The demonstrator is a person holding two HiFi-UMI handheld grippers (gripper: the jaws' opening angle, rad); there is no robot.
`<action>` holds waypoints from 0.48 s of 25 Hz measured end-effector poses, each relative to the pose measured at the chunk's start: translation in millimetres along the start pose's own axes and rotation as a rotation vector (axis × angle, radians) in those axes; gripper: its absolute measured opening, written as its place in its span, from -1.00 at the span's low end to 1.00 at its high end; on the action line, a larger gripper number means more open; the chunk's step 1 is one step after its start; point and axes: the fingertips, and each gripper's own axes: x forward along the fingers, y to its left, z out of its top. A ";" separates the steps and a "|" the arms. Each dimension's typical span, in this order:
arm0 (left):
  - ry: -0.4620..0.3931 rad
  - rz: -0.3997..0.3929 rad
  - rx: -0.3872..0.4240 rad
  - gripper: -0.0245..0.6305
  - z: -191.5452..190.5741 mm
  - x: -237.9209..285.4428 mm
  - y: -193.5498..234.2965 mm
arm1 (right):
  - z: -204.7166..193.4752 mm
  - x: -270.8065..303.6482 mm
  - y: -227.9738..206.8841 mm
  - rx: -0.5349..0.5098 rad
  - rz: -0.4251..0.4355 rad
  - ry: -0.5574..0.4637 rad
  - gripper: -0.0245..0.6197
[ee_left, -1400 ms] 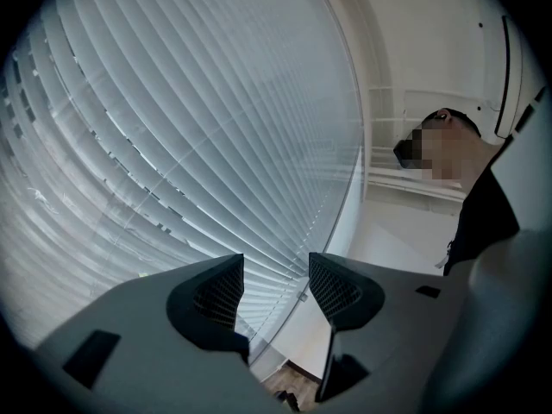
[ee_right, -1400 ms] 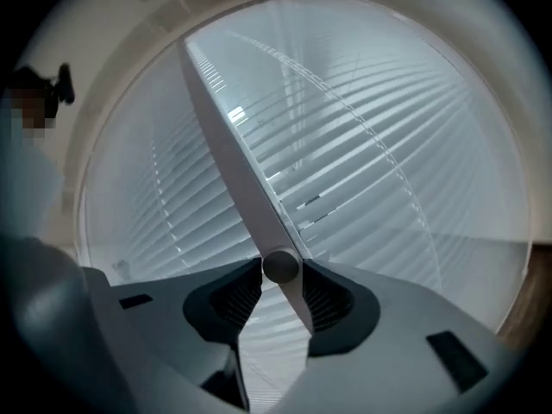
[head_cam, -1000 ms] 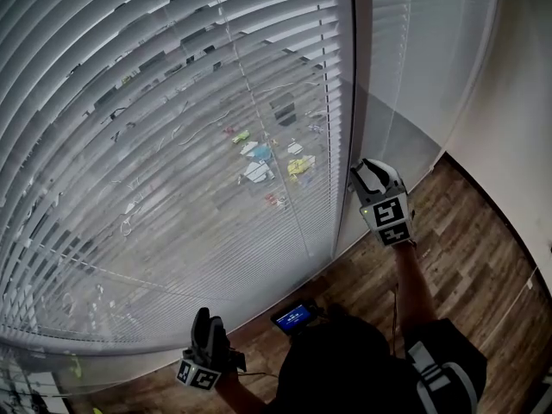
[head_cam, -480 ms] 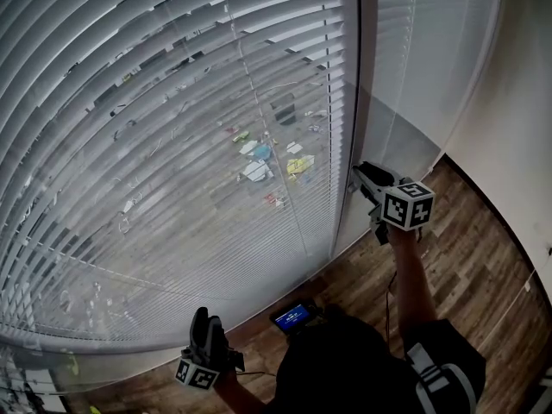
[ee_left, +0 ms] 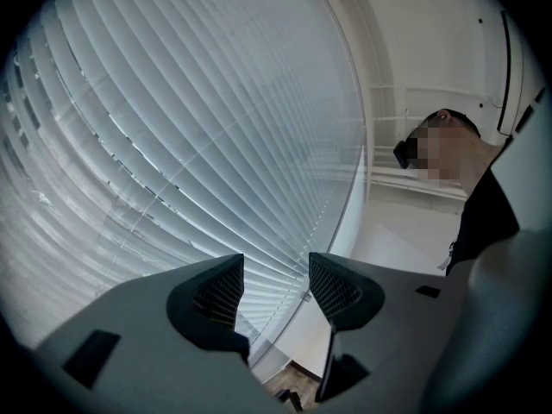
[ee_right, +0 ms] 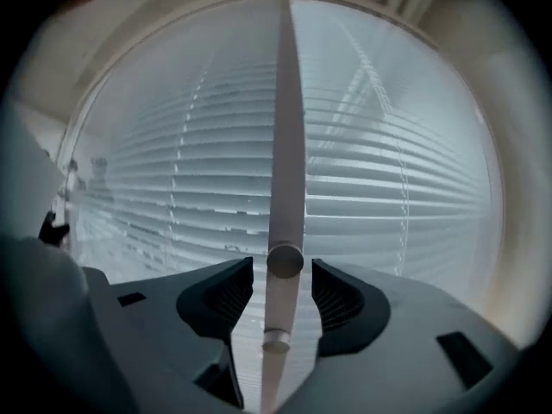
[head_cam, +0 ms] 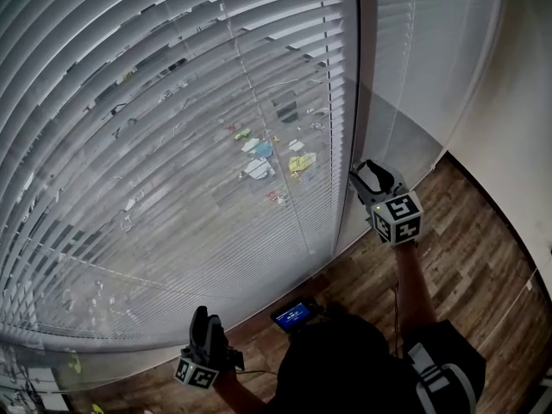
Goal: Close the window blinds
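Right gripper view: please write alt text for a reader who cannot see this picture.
The right gripper has its two jaws apart on either side of a pale tilt wand, with a gap on each side. Behind it, white window blinds with horizontal slats fill the view.

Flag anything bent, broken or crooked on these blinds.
Nothing stands out. The blind slats run even and parallel, none bent or sagging, and the tilt wand hangs straight between the right gripper's open jaws.

The blinds run past the head view's top and left edges. The coloured things seen through them are too small to identify.
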 end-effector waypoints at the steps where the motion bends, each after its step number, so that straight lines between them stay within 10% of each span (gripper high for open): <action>1: 0.002 0.002 0.000 -0.16 0.0 -0.3 -0.3 | 0.2 0.5 0.7 -0.086 -0.034 0.017 -0.31; 7: 0.008 0.001 0.004 -0.16 -0.5 3.5 -2.0 | 7.9 3.3 0.9 -0.316 -0.123 0.057 -0.38; 12: 0.004 0.004 0.007 -0.16 -0.7 7.0 -3.5 | 7.1 4.1 -1.9 -0.246 -0.112 0.071 -0.52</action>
